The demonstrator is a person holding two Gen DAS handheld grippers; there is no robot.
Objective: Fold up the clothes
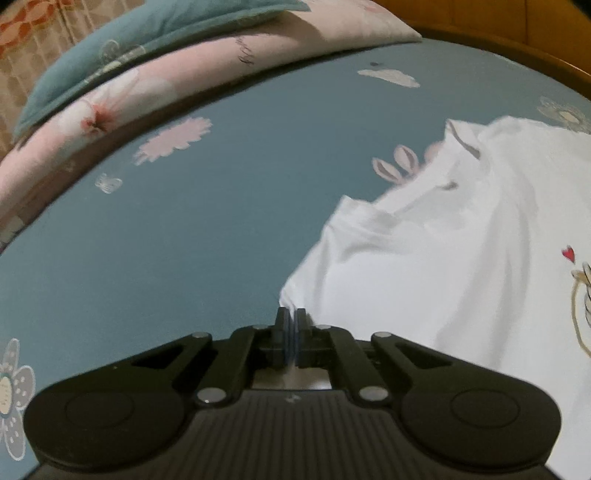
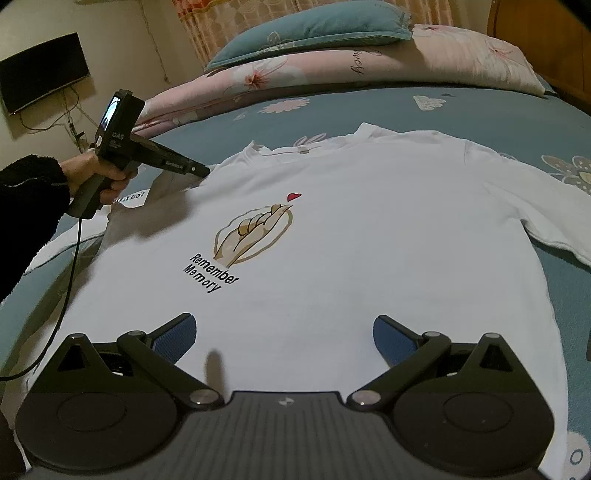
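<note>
White T-shirt (image 2: 351, 236): lying front-up and spread flat on the blue floral bedsheet (image 2: 369, 107), collar pointing to the far side, a hand-and-heart print with the words "Remember Memory" showing left of centre. Its left sleeve is lifting and folding where the left gripper (image 1: 291, 323) is pinching it; in the left wrist view the two pads are pressing together with a thin edge of white cloth caught between them. In the right wrist view that same gripper is reaching in from the left, tip meeting the shirt at the shoulder seam, carried by a hand (image 2: 99, 177) in a dark fuzzy sleeve (image 2: 29, 206), a black cable (image 2: 72, 266) hanging from its handle. Right gripper (image 2: 284, 334): hovering over the near hem with jaws standing wide apart, nothing between them. Beyond the shirt a pink flowered quilt (image 2: 332, 70) is lying folded along the far edge of the bed, a teal pillow (image 2: 314, 26) resting on top. A dark screen (image 2: 40, 70) is hanging on the wall at far left.
</note>
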